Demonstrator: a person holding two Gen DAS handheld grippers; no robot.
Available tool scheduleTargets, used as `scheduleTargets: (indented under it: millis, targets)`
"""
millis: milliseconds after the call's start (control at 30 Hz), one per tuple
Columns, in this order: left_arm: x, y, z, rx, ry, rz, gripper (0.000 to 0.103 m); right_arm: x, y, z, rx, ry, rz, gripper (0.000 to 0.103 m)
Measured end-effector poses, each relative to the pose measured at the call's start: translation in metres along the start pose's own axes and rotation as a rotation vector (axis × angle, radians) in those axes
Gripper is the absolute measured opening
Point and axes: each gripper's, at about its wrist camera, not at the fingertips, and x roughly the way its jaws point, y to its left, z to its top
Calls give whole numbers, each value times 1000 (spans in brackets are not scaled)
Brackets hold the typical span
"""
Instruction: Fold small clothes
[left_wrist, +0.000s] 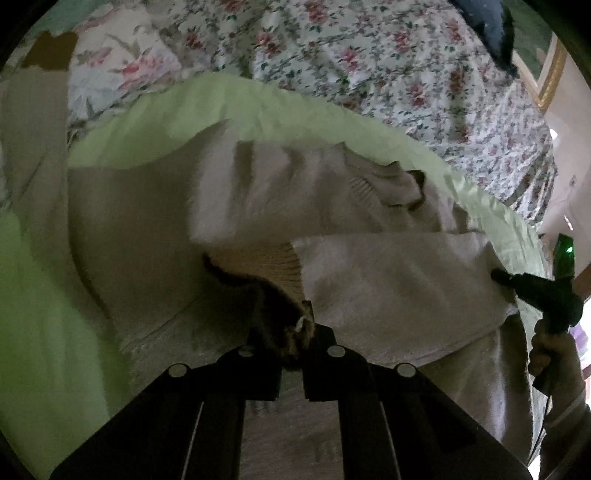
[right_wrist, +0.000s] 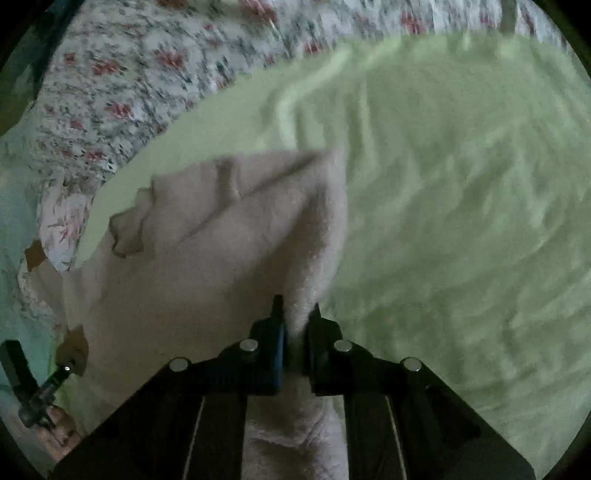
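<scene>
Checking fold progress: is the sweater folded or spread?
Partly folded: the sweater has one sleeve laid across its body, both grippers gripping it.

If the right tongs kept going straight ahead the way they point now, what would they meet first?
The right tongs are shut on a fold of the beige sweater, so more of that sweater lies directly ahead. Beyond it is the green blanket, though depth is hard to judge in this view.

Green blanket (right_wrist: 461, 184) spread over floral bedsheet (left_wrist: 369, 55)
</scene>
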Motion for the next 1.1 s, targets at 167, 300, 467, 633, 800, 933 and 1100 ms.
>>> scheduleTargets:
  millis: [167,300,467,633,800,933,1100]
  targets:
    - [14,-7,0,25,26,19,7,-6,-8,1,-5,-9,-74,13]
    - [13,2,-2,5,33,-8,8,-26,5,-8,-11,-71,-233,19]
    - [11,4,-4,9,45,3,12,-36,57,-34,-144,-59,3,46]
    - [-19,30,-12,-12,30,39,14,-15,40,-49,-97,37,-108,45]
    - [-52,81,8,-67,-30,169,25,-55,39,-57,-43,-15,-25,47]
    - [-63,119,48,-115,-105,315,77,-77,74,-78,-100,-16,70,58]
    - [-35,154,103,-99,-108,511,85,-73,95,-104,-102,43,165,61]
